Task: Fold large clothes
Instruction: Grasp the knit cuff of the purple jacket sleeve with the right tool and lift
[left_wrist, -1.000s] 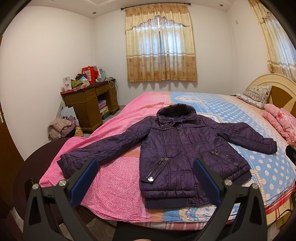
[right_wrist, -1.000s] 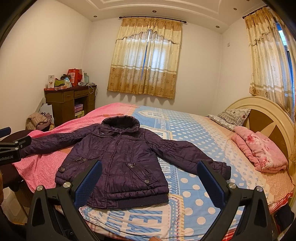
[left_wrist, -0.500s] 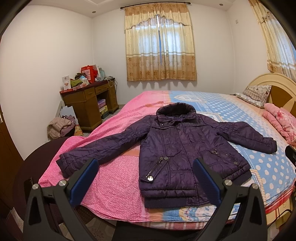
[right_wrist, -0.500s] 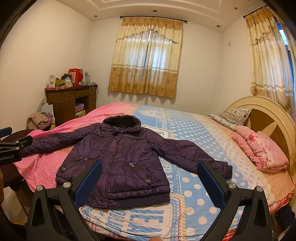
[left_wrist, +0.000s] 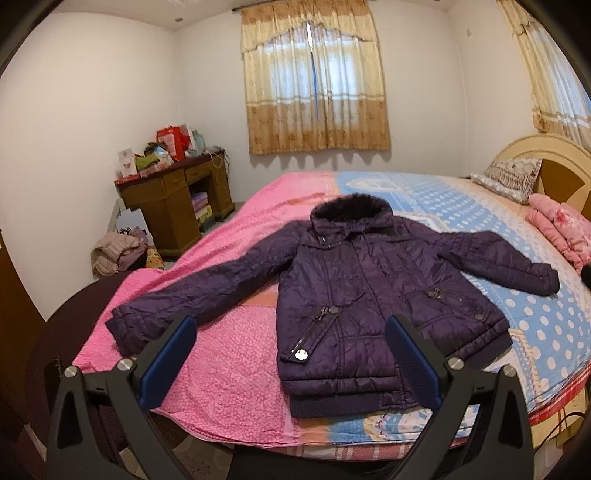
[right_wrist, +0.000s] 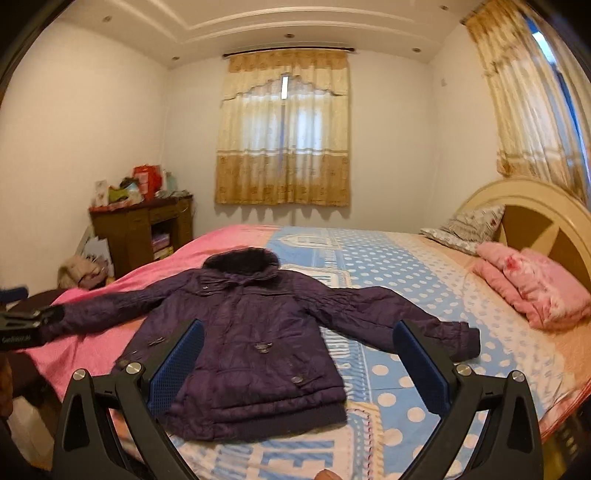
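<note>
The purple jacket (left_wrist: 369, 295) lies flat and face up on the bed (left_wrist: 229, 354), hem nearest the two claws, collar away from them, both sleeves spread out to the sides. Laid open like that, I'd say it is ready for a first fold, with nothing turned in yet. The left gripper (left_wrist: 288, 360) hangs short of the hem with its blue pads spread wide and nothing between them; the left sleeve's cuff sits just beyond its left pad. The right gripper (right_wrist: 299, 363) is likewise spread and empty, with the jacket's lower body showing between its fingers and the right sleeve's cuff just beyond its right pad. Further right, pink bedding (right_wrist: 535, 284) is stacked by the headboard (right_wrist: 532, 214). Far to the left, a wooden desk (left_wrist: 173, 206) carries boxes and bags, with more stacked in its open shelf.
</note>
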